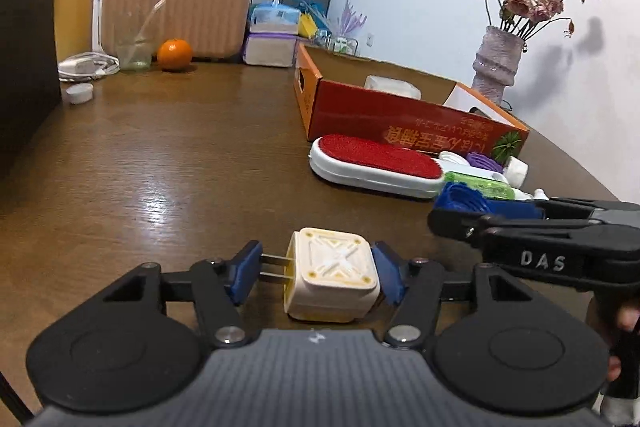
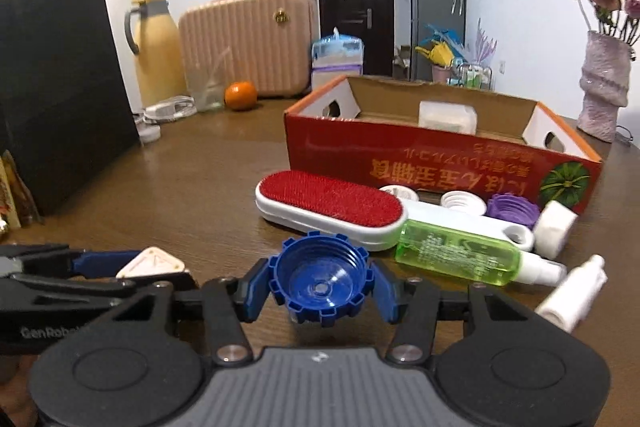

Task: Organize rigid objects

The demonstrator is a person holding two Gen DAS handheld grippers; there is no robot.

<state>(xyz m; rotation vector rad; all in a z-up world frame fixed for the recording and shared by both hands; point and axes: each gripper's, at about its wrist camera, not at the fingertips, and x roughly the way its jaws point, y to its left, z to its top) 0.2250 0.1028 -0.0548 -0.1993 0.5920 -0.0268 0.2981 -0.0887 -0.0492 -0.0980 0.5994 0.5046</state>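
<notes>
A cream charger plug [image 1: 332,279] with two metal prongs sits between the blue pads of my left gripper [image 1: 316,275]. The left pad presses the prongs and the right pad the body, so the gripper is shut on it. My right gripper [image 2: 320,289] is shut on a blue notched bottle cap [image 2: 320,279], open side up; that cap [image 1: 464,197] also shows in the left wrist view. Behind lie a red lint brush [image 2: 332,203], a green spray bottle [image 2: 456,255], a purple cap [image 2: 512,209] and white caps. The open orange-red cardboard box [image 2: 400,155] holds a white block [image 2: 448,115].
On the brown table stand a black paper bag [image 2: 60,87] at the left, a yellow jug [image 2: 156,47], a pink ribbed case [image 2: 248,39], a glass [image 2: 208,87] and an orange [image 2: 240,95] at the back. A vase of dried flowers [image 2: 604,87] stands far right. A small white bottle [image 2: 568,291] lies near my right fingers.
</notes>
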